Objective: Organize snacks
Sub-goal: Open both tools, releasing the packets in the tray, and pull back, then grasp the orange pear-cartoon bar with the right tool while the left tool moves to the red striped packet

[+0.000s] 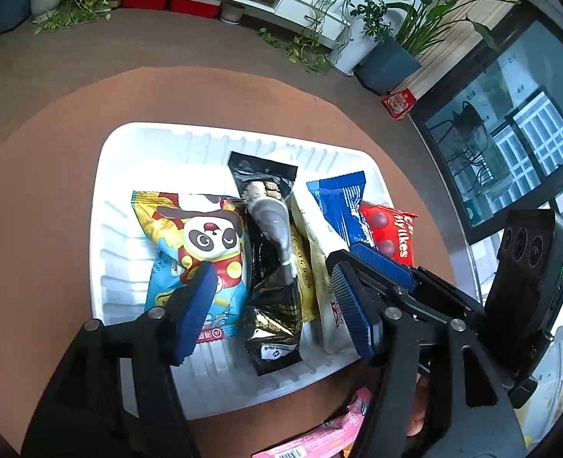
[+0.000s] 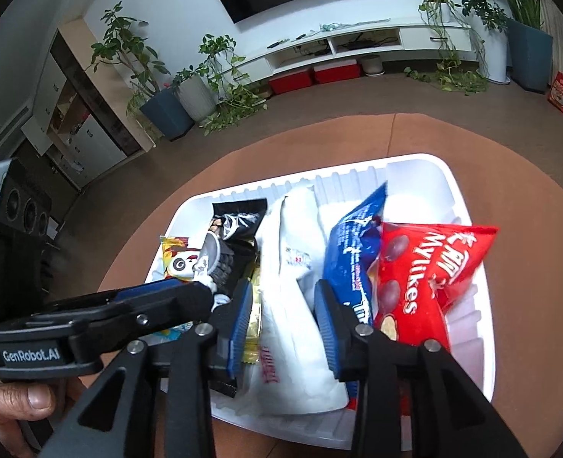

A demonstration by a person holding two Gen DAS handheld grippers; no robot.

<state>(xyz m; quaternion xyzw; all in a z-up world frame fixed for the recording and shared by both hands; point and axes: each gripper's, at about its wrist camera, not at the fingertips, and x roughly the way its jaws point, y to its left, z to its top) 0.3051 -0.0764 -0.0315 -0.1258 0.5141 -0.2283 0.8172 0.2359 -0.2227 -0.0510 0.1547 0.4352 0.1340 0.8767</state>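
My left hand-held gripper point(image 1: 274, 305) hangs released, its blue pads spread wide over the black biscuit packet point(image 1: 272, 267), touching nothing I can see. My right hand-held gripper point(image 2: 283, 324) straddles the white packet point(image 2: 293, 286) with its pads standing slightly apart from it, so I judge it unclenched too. All the snacks lie side by side in the white tray point(image 1: 113, 175): panda packet point(image 1: 201, 244) left, blue packet point(image 2: 352, 244) and red Mylikes bag point(image 2: 426, 278) right. A pink packet point(image 1: 319, 439) waits on the counter point(image 1: 52, 160), near me.
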